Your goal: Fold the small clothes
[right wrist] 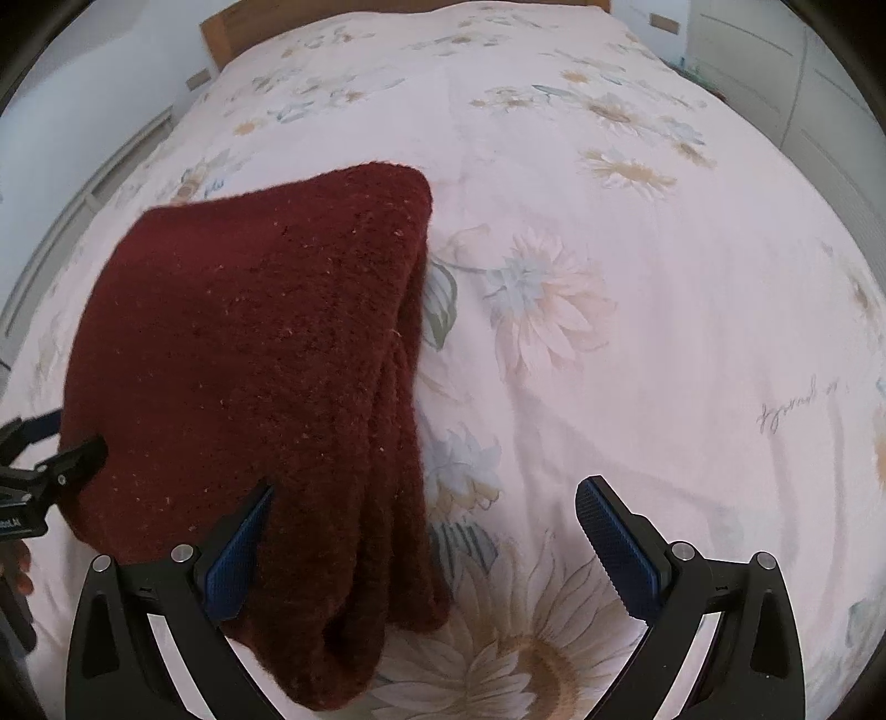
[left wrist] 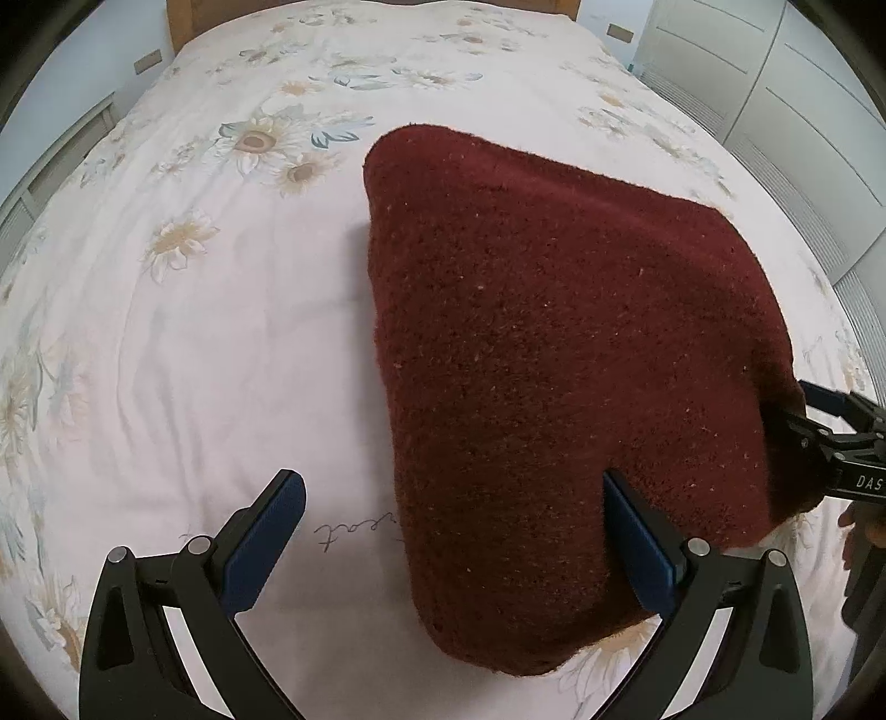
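Observation:
A dark red knitted garment [left wrist: 554,343] lies folded on the bed, a thick flat bundle. In the left wrist view my left gripper [left wrist: 451,493] is open, its jaws wide apart. The garment's near left corner lies between them, with the right finger [left wrist: 637,531] over the knit and the left one over bare sheet. In the right wrist view my right gripper [right wrist: 423,495] is open too. The garment [right wrist: 249,343] shows its stacked right edge between these jaws. No pad presses the cloth. Each view catches the other gripper at the garment's far side: right gripper [left wrist: 803,412], left gripper [right wrist: 61,437].
The bed sheet [left wrist: 194,332] is pale pink with printed daisies and spreads wide around the garment. A wooden headboard [right wrist: 221,33] stands at the far end. White cupboards [left wrist: 775,111] line the right side. A hand [left wrist: 864,526] holds the right gripper.

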